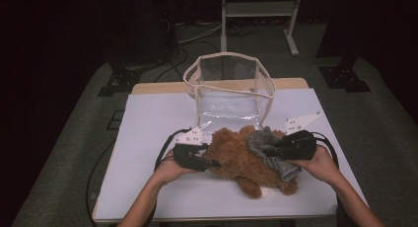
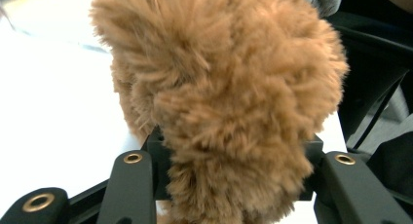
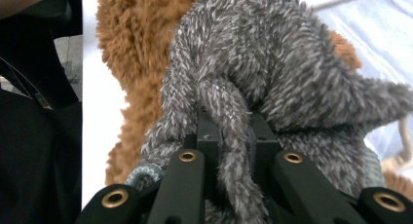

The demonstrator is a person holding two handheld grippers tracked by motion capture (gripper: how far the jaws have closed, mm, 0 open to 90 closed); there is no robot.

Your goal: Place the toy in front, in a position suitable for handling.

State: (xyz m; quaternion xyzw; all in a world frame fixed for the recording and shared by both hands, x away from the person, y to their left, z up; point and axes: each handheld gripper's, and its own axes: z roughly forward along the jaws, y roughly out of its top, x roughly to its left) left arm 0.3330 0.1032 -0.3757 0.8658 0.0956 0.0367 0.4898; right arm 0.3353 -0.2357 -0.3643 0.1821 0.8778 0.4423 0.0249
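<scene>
between left fingers: brown bear; right: grey cloth.

Front edge: bare surface is lying open below the brown plush bear.
Left side: open surface is offering passage.
Behind bear: clear bag is blocking, just beside it.
Bear's top: grey plush is covering it.

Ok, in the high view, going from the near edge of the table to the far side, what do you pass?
Brown plush bear lying on the white table → clear plastic bag with cream trim, standing open → white metal frame on the floor beyond the table.
</scene>
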